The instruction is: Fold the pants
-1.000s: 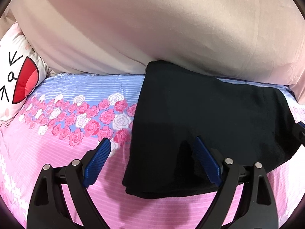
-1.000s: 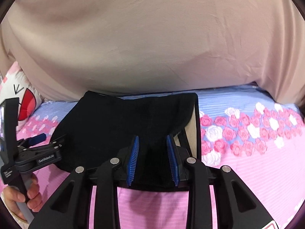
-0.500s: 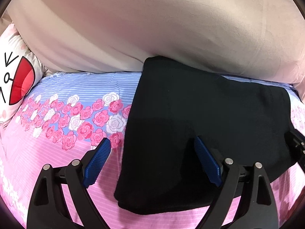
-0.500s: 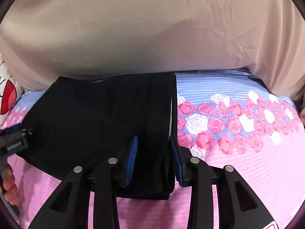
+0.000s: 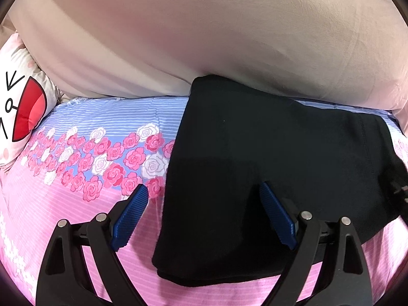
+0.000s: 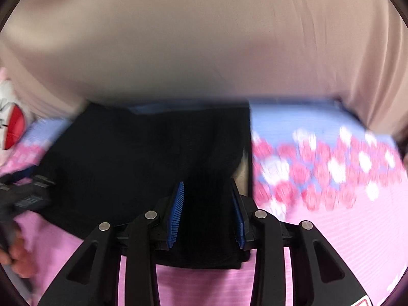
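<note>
The black pants [image 5: 280,140] lie folded on the flowered bedsheet [image 5: 89,153], their far edge against the beige cushion. My left gripper [image 5: 202,187] stands wide open above their near left edge, one pad over the sheet and the other over the cloth, holding nothing. In the blurred right wrist view my right gripper [image 6: 207,183] sits low at the right edge of the pants [image 6: 140,153]. Its pads are parted a little, with black cloth lying between them and no visible pinch. The left gripper [image 6: 28,193] and the hand holding it [image 6: 17,255] show at the left edge.
A large beige cushion [image 5: 204,38] fills the back of the bed. A white cartoon pillow [image 5: 17,102] with a red mouth lies at the far left. Pink and blue sheet shows left of the pants and to their right [image 6: 331,165].
My right gripper came down toward the bed at the pants' right edge and its pads parted slightly. The left gripper stayed in place, still wide open.
</note>
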Motion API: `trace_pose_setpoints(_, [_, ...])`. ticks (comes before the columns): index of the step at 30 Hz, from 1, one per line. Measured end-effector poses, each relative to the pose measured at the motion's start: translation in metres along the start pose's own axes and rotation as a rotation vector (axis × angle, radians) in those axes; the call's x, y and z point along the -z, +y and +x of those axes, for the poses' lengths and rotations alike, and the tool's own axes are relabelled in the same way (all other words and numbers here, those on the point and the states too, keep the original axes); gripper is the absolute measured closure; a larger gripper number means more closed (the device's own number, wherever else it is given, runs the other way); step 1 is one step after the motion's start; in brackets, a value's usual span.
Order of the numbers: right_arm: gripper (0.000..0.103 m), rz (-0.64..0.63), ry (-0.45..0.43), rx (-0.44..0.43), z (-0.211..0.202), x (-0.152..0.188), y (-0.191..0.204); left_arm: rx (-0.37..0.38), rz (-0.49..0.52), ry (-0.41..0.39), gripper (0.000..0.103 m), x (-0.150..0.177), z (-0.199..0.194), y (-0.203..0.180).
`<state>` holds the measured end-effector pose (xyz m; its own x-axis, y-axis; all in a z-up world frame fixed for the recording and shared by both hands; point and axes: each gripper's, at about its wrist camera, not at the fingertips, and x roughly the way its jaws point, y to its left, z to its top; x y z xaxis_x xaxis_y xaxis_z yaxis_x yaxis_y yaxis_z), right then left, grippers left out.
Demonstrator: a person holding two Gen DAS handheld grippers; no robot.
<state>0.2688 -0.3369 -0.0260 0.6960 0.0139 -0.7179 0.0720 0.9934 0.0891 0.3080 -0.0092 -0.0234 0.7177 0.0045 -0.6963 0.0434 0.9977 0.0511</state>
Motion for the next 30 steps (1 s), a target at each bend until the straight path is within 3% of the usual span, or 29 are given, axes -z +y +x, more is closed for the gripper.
trace_pose_setpoints(4, [0.068, 0.078, -0.019, -0.05, -0.017, 0.001, -0.008, -0.001, 0.003, 0.001, 0.016, 0.0, 0.0, 0.001])
trace_pose_setpoints(8, [0.067, 0.045, -0.052, -0.086, -0.037, 0.005, 0.009, 0.007, -0.005, 0.0, 0.016, 0.0, -0.003, 0.002])
trace_pose_setpoints(11, [0.064, -0.002, -0.05, -0.08, -0.038, 0.007, 0.028, 0.012, -0.007, 0.001, 0.016, 0.001, -0.01, 0.002])
trace_pose_setpoints(16, [0.063, -0.033, -0.042, -0.147, -0.036, -0.005, 0.066, 0.016, -0.002, -0.016, 0.016, 0.007, -0.034, 0.009])
trace_pose_setpoints(20, [0.063, -0.079, -0.067, -0.161, -0.034, -0.016, 0.107, -0.005, -0.027, 0.022, 0.016, 0.02, -0.052, 0.039])
trace_pose_setpoints(23, [0.063, -0.109, -0.116, -0.089, -0.042, -0.017, 0.115, -0.013, -0.05, 0.023, 0.016, 0.032, -0.066, 0.068])
trace_pose_setpoints(25, [0.063, -0.101, -0.12, -0.05, -0.05, -0.014, 0.101, -0.011, -0.054, 0.027, 0.016, 0.037, -0.07, 0.083])
trace_pose_setpoints(27, [0.063, -0.08, -0.125, 0.066, -0.054, -0.008, 0.073, -0.01, -0.058, 0.032, 0.016, 0.039, -0.071, 0.093])
trace_pose_setpoints(30, [0.059, -0.052, -0.051, 0.262, -0.049, 0.008, 0.021, 0.011, -0.068, 0.039, 0.016, 0.041, -0.073, 0.097])
